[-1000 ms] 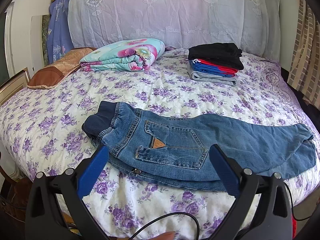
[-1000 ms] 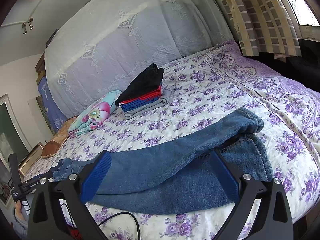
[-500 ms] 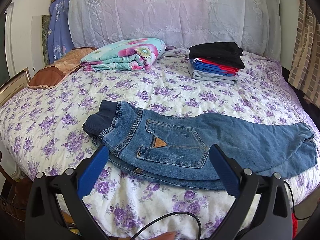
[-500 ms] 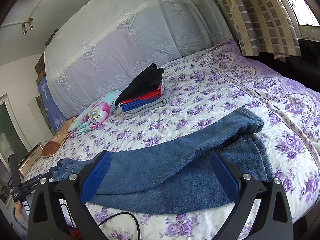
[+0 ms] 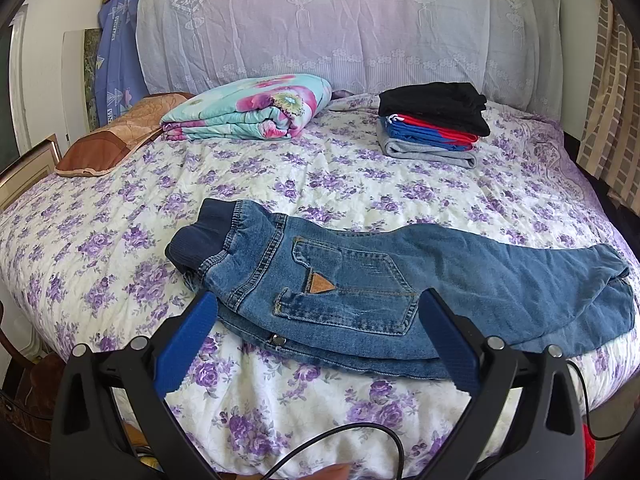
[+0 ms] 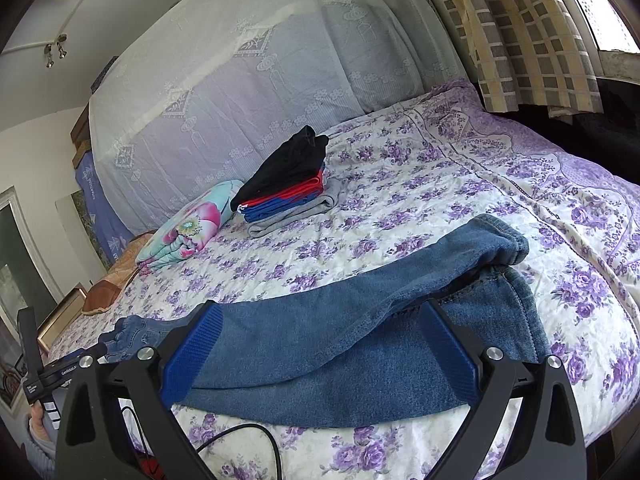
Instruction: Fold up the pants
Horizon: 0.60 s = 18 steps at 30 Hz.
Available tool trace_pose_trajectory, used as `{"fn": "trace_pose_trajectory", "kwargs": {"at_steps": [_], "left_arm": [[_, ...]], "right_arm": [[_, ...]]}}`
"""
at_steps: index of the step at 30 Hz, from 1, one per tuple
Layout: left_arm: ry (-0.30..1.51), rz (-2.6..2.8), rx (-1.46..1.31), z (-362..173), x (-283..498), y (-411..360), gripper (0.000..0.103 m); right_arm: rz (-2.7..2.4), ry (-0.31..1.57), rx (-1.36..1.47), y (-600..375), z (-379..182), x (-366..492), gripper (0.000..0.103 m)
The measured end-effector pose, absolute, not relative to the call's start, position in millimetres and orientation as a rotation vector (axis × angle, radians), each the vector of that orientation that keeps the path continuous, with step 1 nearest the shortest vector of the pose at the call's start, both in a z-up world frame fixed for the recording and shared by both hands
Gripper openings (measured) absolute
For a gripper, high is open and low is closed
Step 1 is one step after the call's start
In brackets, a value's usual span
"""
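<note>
Blue jeans (image 5: 400, 280) lie near the front edge of the bed, folded lengthwise, one leg on the other. The dark ribbed waistband (image 5: 200, 236) is at the left and the cuffs (image 5: 616, 276) at the right. My left gripper (image 5: 318, 304) is open and empty, held just in front of the seat and back pocket. My right gripper (image 6: 320, 316) is open and empty, held in front of the lower legs (image 6: 360, 332); the cuffs (image 6: 504, 240) lie far right.
A stack of folded clothes (image 5: 432, 124), black on top, sits at the back of the flowered bedspread (image 5: 280, 184). A folded floral quilt (image 5: 248, 112) and a brown pillow (image 5: 108, 144) lie at the back left. A checked curtain (image 6: 520, 32) hangs at the right.
The left gripper's view has shifted very slightly; the jeans and both grippers are otherwise as before.
</note>
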<state>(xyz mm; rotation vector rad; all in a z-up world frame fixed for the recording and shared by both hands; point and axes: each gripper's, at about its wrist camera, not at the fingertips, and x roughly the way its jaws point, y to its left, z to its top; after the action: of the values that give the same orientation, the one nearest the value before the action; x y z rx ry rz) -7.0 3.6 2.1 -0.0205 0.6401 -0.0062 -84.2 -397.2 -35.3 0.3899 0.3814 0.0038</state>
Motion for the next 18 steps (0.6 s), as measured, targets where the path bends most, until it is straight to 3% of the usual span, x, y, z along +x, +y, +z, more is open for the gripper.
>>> {"fn": "trace_pose_trajectory", "kwargs": {"at_steps": [18], "left_arm": [[0.650, -0.006, -0.022, -5.9, -5.7, 8.9, 0.098]], "right_arm": [[0.004, 0.383, 0.396, -394.1, -39.0, -84.2, 0.099]]}}
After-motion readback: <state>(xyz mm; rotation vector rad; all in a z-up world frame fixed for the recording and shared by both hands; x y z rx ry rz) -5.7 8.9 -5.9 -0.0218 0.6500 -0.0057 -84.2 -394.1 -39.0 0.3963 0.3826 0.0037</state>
